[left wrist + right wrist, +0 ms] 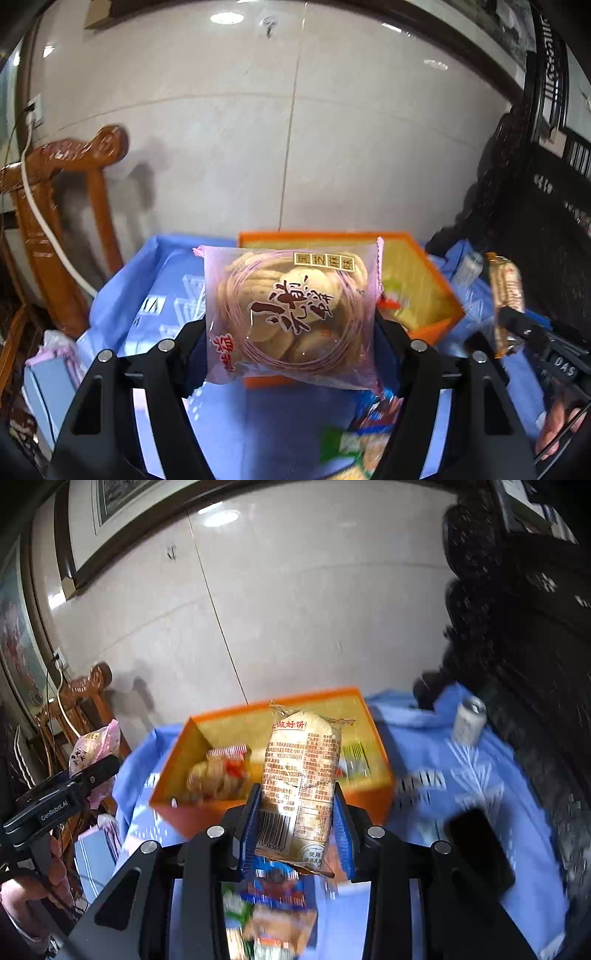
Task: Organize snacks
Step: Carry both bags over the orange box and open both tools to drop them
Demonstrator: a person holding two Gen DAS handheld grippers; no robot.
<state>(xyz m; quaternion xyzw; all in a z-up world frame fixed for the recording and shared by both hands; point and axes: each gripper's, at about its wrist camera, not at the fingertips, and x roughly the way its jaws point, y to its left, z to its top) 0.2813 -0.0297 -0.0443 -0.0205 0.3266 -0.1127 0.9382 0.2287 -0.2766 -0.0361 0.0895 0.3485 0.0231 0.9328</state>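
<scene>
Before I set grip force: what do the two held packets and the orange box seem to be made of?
Pink-edged cookie packet: thin clear plastic film, glossy, cookies visible through it. Rice-cracker packet: similar crinkly film, printed, with crimped ends. Orange box: probably matte cardboard, judging by its flat stiff walls and sharp corners, though rigid plastic can't be ruled out.

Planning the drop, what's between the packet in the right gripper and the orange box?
Nothing: in the right wrist view the rice cracker packet hangs directly before the orange box, only air between.

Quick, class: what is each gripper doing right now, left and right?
Left gripper: closed on the pink cookie packet.
Right gripper: closed on the rice cracker packet, above the orange box.
</scene>
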